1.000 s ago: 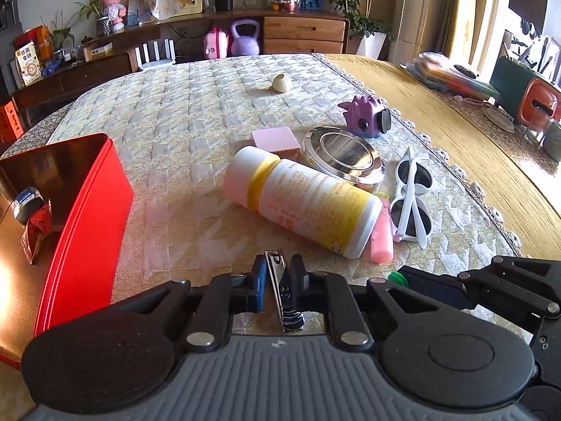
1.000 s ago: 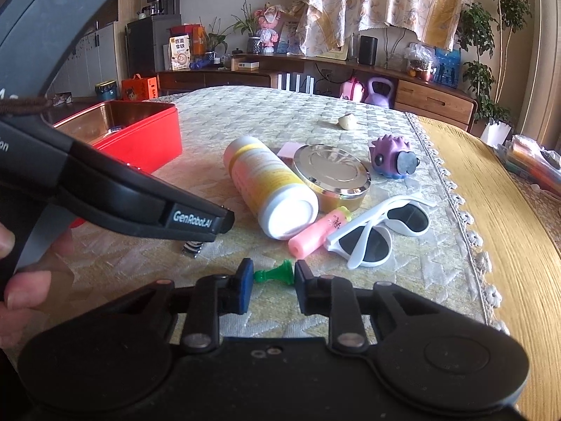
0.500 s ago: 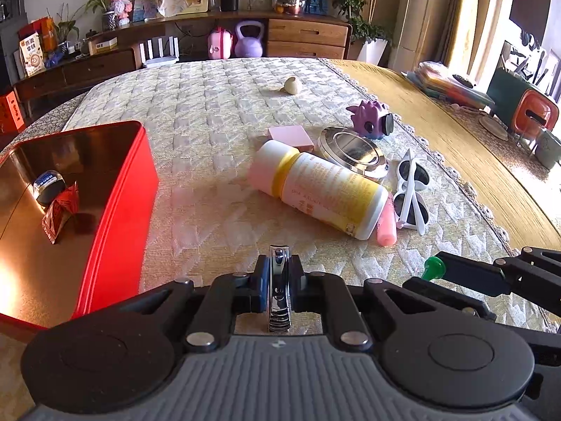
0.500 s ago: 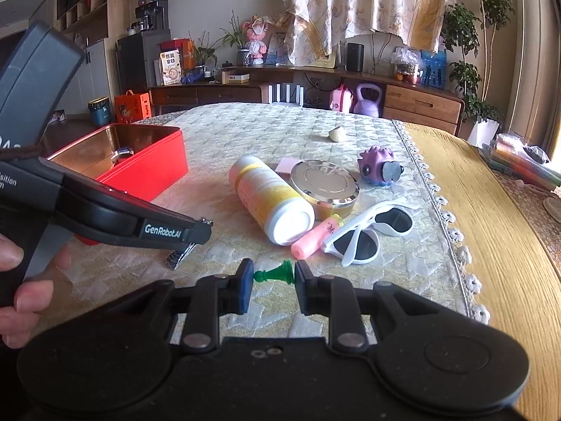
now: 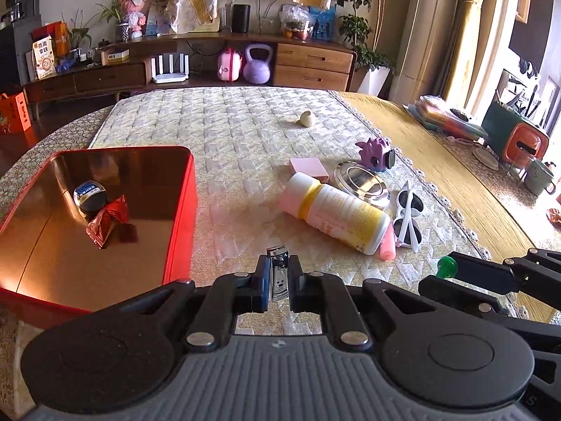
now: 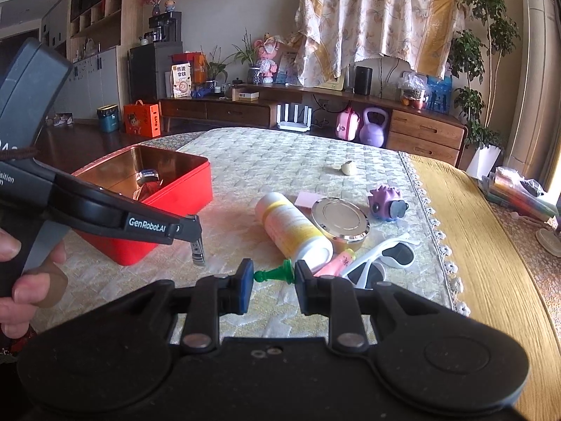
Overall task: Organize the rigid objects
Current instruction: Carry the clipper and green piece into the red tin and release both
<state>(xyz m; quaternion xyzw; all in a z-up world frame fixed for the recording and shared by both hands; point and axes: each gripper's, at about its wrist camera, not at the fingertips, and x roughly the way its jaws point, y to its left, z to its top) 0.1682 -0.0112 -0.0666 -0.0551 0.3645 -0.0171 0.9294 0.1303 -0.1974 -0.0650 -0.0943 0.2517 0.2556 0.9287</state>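
Daylight: coming in strong from the window side at right, washing out that edge. Tin (image 5: 182, 210): interior glaring orange. Bottle (image 5: 336, 217): casting a short soft shadow on the cloth (image 5: 228, 133). Fisheye: bending room lines at the edges. Focus: staying sharp, slight softness far back.

One red metal tin (image 5: 182, 210), two items inside, one white-and-yellow plastic bottle (image 5: 336, 215), one white sunglasses pair (image 5: 408, 215), one silver nail clipper (image 5: 278, 277), one green chess pawn (image 6: 275, 273)

tin (image 5: 182, 210) red | pawn (image 6: 275, 273) grn | clipper (image 5: 278, 277) silver | sunglasses (image 5: 408, 217) wht | cloth (image 5: 238, 133) zigzag
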